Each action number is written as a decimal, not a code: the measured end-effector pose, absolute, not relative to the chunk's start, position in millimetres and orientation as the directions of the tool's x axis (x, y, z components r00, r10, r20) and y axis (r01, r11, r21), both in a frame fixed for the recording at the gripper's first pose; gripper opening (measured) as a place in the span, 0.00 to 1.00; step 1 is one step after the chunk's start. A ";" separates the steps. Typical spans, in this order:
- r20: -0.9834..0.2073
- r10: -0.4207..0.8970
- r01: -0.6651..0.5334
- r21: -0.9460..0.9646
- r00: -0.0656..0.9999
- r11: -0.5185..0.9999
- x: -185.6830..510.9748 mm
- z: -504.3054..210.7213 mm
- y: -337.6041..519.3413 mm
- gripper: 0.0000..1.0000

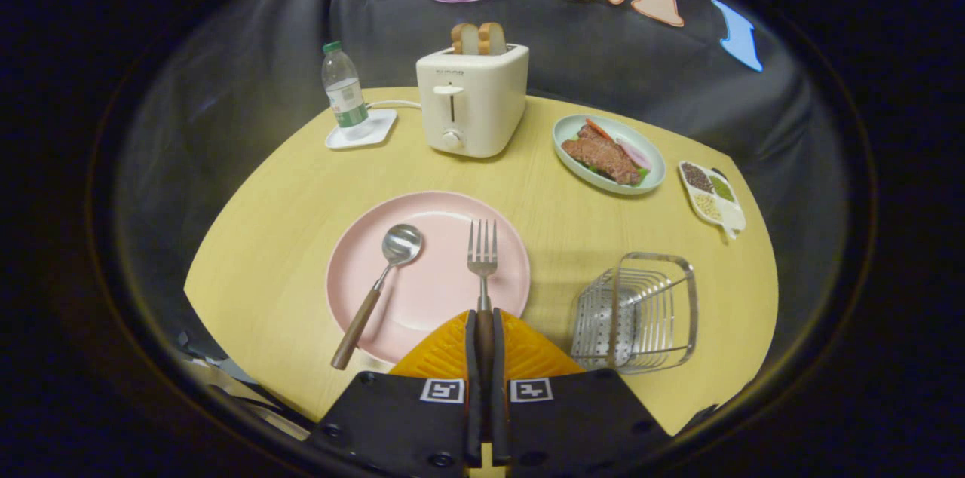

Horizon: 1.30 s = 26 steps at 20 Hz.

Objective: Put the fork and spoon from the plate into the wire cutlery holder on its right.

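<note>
the gripper sits at the desk's near edge, its fingers closed tight on the fork handle, tines lying on the pink plate. the spoon rests on the plate's left half, handle over the near rim. the wire cutlery holder stands just right of the plate, near the right edge. farther back are a toaster, a water bottle on a white coaster, a dish of food and a small divided tray.

You had the fork by its wooden handle, tines pointing away over the pink plate. The wooden-handled spoon lay bowl-up on that plate. The wire holder stood at its right.
</note>
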State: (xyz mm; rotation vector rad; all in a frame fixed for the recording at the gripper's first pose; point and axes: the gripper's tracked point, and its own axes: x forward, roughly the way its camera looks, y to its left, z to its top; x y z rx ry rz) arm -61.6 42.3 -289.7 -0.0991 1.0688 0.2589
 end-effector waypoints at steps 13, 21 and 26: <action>-0.897 0.198 -0.282 0.087 0.396 0.956 -57.2 -236.7 -36.2 0.08; -0.916 0.259 -0.341 0.148 0.307 0.928 -72.7 -225.2 -83.6 0.08; -0.947 0.236 -0.424 0.125 0.220 0.897 -78.9 -240.9 -101.8 0.08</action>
